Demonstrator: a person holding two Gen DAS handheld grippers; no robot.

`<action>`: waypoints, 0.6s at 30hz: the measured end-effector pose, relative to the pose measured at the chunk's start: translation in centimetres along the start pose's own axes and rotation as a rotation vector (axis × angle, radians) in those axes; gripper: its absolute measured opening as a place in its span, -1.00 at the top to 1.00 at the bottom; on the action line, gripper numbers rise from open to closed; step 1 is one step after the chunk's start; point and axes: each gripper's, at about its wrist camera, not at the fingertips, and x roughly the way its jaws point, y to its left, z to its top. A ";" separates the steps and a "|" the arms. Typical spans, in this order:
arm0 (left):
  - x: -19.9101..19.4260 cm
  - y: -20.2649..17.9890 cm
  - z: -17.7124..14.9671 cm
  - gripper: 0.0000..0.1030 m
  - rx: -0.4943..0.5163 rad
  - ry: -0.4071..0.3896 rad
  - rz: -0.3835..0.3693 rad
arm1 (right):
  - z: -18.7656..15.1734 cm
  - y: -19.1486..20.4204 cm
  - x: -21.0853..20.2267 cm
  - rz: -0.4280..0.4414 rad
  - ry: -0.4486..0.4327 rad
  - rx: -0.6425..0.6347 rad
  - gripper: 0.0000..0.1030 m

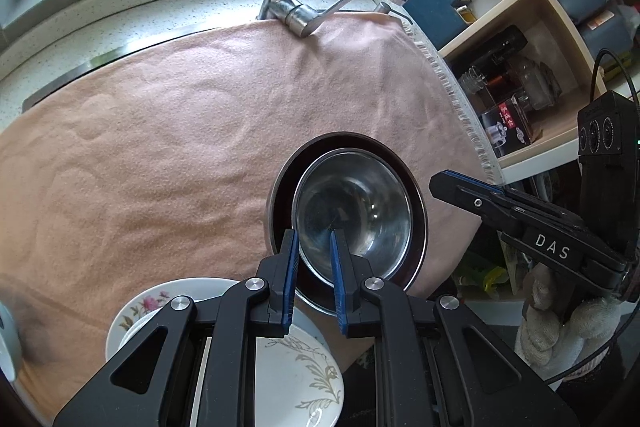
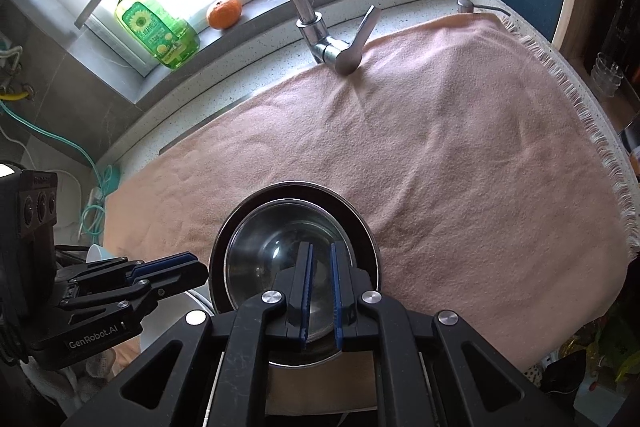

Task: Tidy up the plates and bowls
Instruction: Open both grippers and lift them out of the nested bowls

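Steel bowl (image 1: 354, 211) in dark bowl (image 1: 416, 199), near rims hidden behind both empty, nearly closed grippers (image 1: 314, 239) (image 2: 320, 251).

The right gripper (image 2: 320, 291) hangs over a steel bowl (image 2: 260, 251) nested in a wider dark bowl (image 2: 366, 227), its jaws nearly together with nothing between them. The bowls sit on a pink towel (image 2: 460, 147) covering the surface. At 9 o'clock the left gripper (image 2: 176, 271) (also closed) reaches in. A faucet (image 2: 316, 31), soap bottle (image 2: 160, 31) and orange (image 2: 224, 13) stand toward 12 o'clock.
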 end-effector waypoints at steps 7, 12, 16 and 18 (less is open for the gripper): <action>-3.0 1.3 -1.1 0.74 -0.036 -0.074 -0.008 | 0.1 2.1 -1.3 0.040 -0.044 -0.028 0.75; -5.3 3.8 -2.6 0.74 -0.108 -0.130 -0.016 | 0.0 4.3 -1.3 0.072 -0.048 -0.070 0.64; -7.1 6.0 -4.3 0.74 -0.155 -0.172 0.016 | -0.3 6.3 -1.0 0.107 -0.038 -0.099 0.61; -8.1 7.5 -5.2 0.74 -0.193 -0.194 0.023 | -0.4 7.6 -0.8 0.130 -0.031 -0.116 0.61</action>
